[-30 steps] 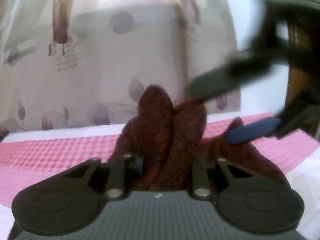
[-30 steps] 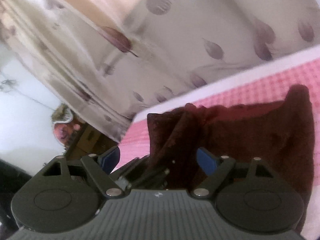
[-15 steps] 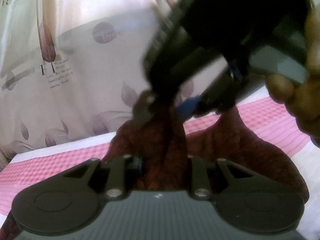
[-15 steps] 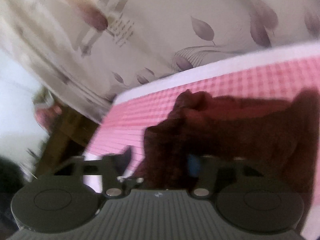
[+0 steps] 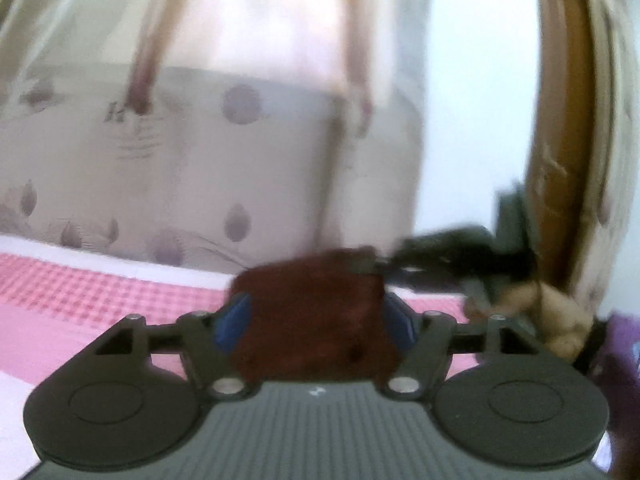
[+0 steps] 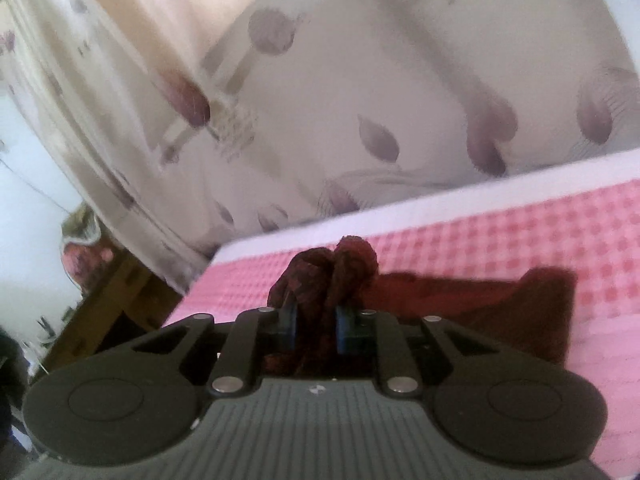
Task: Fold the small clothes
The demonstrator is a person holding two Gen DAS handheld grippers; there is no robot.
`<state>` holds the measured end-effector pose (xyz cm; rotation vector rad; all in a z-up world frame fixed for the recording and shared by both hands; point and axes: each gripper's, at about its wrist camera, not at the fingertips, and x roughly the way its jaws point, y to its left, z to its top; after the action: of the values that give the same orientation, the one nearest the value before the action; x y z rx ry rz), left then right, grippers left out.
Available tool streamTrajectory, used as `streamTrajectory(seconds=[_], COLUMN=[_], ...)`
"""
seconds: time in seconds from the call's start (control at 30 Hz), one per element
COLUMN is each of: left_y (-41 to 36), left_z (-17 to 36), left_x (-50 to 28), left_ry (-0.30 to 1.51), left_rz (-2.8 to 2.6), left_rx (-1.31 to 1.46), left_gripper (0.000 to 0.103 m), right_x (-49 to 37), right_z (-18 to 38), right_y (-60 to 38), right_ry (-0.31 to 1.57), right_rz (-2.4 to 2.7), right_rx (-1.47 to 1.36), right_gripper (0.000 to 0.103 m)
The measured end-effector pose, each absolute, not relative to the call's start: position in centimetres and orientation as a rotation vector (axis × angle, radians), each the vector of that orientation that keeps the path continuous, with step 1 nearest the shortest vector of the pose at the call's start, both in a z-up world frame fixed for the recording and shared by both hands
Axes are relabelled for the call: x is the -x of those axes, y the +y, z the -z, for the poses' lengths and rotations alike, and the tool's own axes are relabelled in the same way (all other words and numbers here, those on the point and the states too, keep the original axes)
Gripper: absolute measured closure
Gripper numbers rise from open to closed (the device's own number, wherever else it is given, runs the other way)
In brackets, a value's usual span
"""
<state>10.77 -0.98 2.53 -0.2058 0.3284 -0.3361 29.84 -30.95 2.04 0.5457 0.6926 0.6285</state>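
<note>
A small dark maroon cloth (image 5: 312, 344) hangs over the pink checked bed cover (image 5: 100, 292). My left gripper (image 5: 316, 312) is opening, its blue pads (image 5: 234, 320) wide apart on either side of the cloth without pressing it. The right gripper (image 5: 376, 264) pinches the cloth's upper right corner, with a hand (image 5: 560, 320) behind it. In the right wrist view, the right gripper (image 6: 316, 320) is closing, and its pads squeeze a bunched edge of the maroon cloth (image 6: 480, 304), which trails to the right across the bed cover (image 6: 520, 224).
A pale curtain with purple leaf prints (image 5: 200, 160) hangs behind the bed's white far edge (image 6: 440, 196). A wooden frame (image 5: 560, 120) stands at the right of the left wrist view and wooden furniture (image 6: 108, 300) at the lower left of the right wrist view.
The left gripper let go of the bunched cloth, opened and drew back. The right gripper came in, closed on the cloth's edge and now carries it.
</note>
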Motion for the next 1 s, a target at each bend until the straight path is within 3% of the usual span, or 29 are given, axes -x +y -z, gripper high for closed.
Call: streamTrajectory(seconds=[0.17, 0.5, 0.8, 1.0], left_y=[-0.4, -10.3, -13.6, -15.3], left_z=[-0.9, 2.8, 7.1, 7.3], left_x=[-14.0, -14.5, -16.0, -15.3], left_ry=[0.413, 0.529, 0.614, 0.574], left_rz=[0.444, 0.706, 0.733, 0.737], left_rx=[0.299, 0.115, 0.054, -0.039], left_gripper=[0.028, 0.029, 0.029, 0.021], right_x=[-30.7, -31.0, -31.9, -32.2], right_z=[-0.9, 5.5, 9.7, 11.4], right_y=[-34.9, -40.3, -41.5, -41.1], right_ry=[0.638, 0.575, 0.543, 0.563], right_rz=[-0.631, -0.572, -0.55, -0.534], right_rx=[-0.617, -0.764, -0.85, -0.813], right_gripper=[0.082, 0.082, 0.082, 0.082])
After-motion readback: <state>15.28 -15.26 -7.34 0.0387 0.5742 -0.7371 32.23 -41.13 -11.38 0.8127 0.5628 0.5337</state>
